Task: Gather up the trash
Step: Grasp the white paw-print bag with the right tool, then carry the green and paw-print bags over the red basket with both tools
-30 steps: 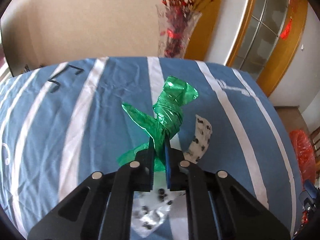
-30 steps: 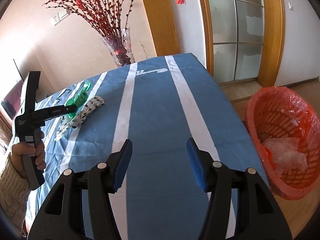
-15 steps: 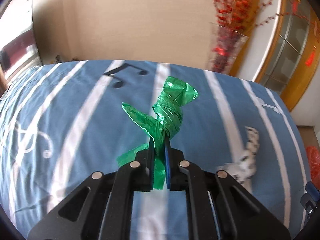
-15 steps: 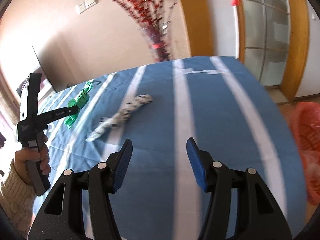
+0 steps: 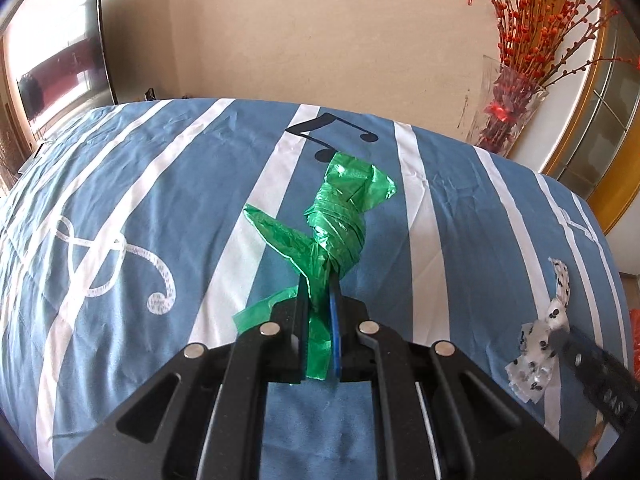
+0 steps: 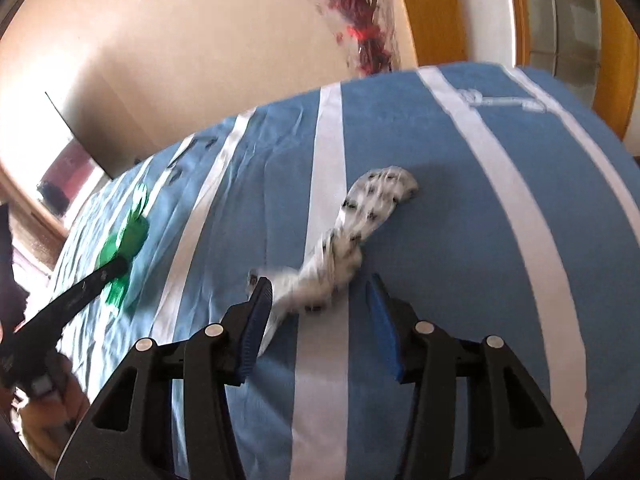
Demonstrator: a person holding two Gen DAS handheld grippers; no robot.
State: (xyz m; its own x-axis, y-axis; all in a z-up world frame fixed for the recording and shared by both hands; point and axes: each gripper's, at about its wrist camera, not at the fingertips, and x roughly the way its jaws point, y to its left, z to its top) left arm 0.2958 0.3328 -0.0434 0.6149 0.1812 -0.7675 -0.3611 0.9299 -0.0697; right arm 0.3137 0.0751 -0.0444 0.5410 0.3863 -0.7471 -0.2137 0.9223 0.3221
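Note:
My left gripper [image 5: 319, 292] is shut on a twisted green plastic bag [image 5: 340, 216], held above the blue striped cloth [image 5: 120, 184]. In the right wrist view the same green bag [image 6: 128, 240] hangs from that left gripper [image 6: 120, 266] at the left. A white twisted wrapper with black spots [image 6: 352, 232] lies on the cloth. My right gripper [image 6: 318, 292] sits over its near end. Its jaws are closing, with the wrapper's end between them and not pressed. In the left wrist view the wrapper [image 5: 544, 344] lies at the right, with the right gripper's finger beside it.
A glass vase with red branches [image 5: 508, 108] stands at the far edge of the cloth-covered table. A dark screen [image 5: 60, 72] leans on the wall at the left. A glass door with a wooden frame [image 6: 560, 12] is at the back right.
Both grippers have swung left across the table. My right gripper has come down onto the spotted wrapper and its jaws have narrowed. The left one still holds the green bag.

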